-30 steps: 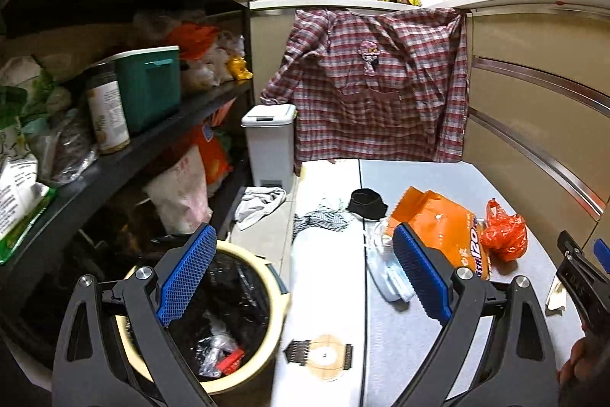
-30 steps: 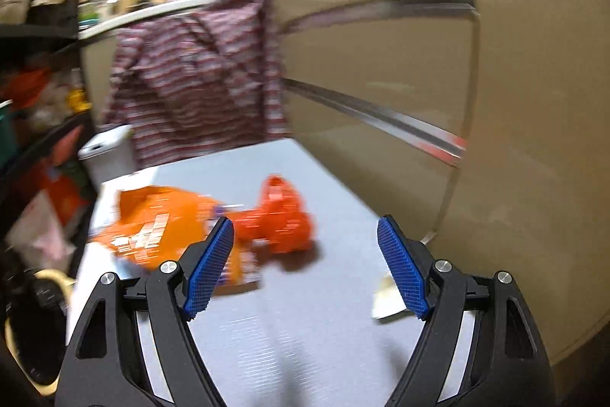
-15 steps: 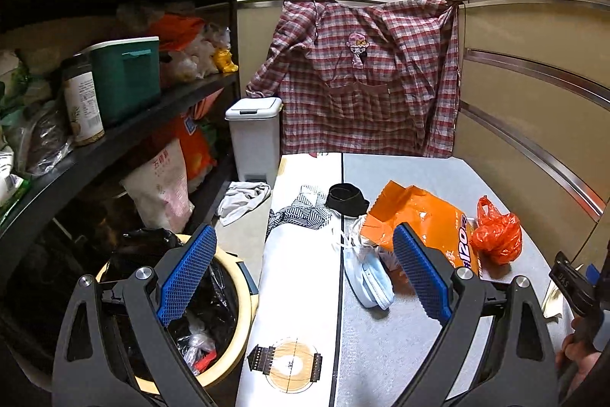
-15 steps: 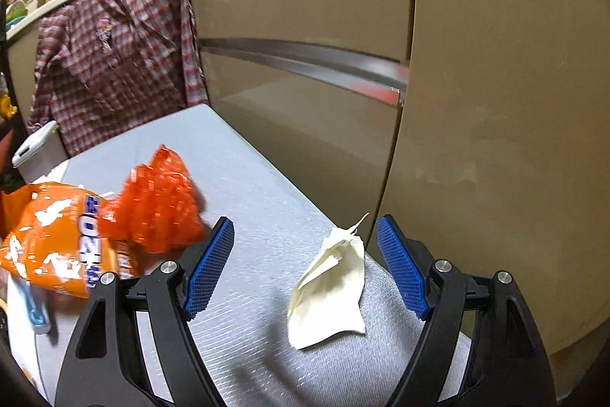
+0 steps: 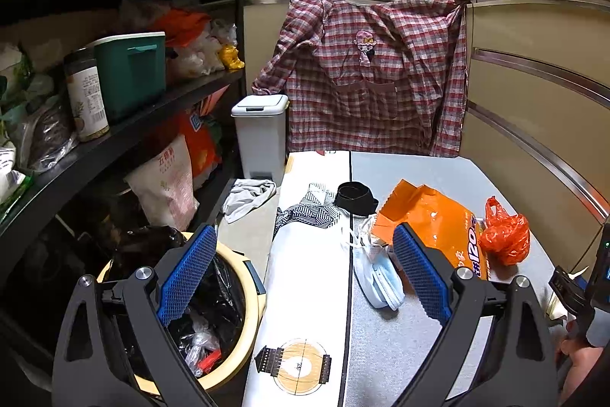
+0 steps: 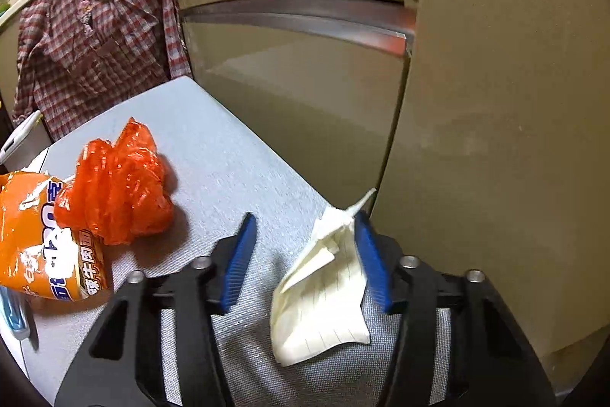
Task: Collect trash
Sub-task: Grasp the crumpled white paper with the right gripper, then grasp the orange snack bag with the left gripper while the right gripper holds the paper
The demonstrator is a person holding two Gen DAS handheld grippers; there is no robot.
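Several bits of trash are already in the black-lined bin (image 5: pixel 236 296) with the cream rim, down on the left beside the table, so I'd call this partway done. The left gripper (image 5: pixel 301 277) just hangs wide open, nothing between its jaws. Still on the grey table (image 5: pixel 385 349): a soft blue face mask (image 5: pixel 383 283), a glossy orange snack bag (image 5: pixel 438 224) and a crinkly red plastic bag (image 6: pixel 114 189). Far right, by the cabinet, the right gripper (image 6: pixel 305 258) is closing around a stiff, creased scrap of lined cream paper (image 6: pixel 324 296); one pad touches it, the other hasn't reached it.
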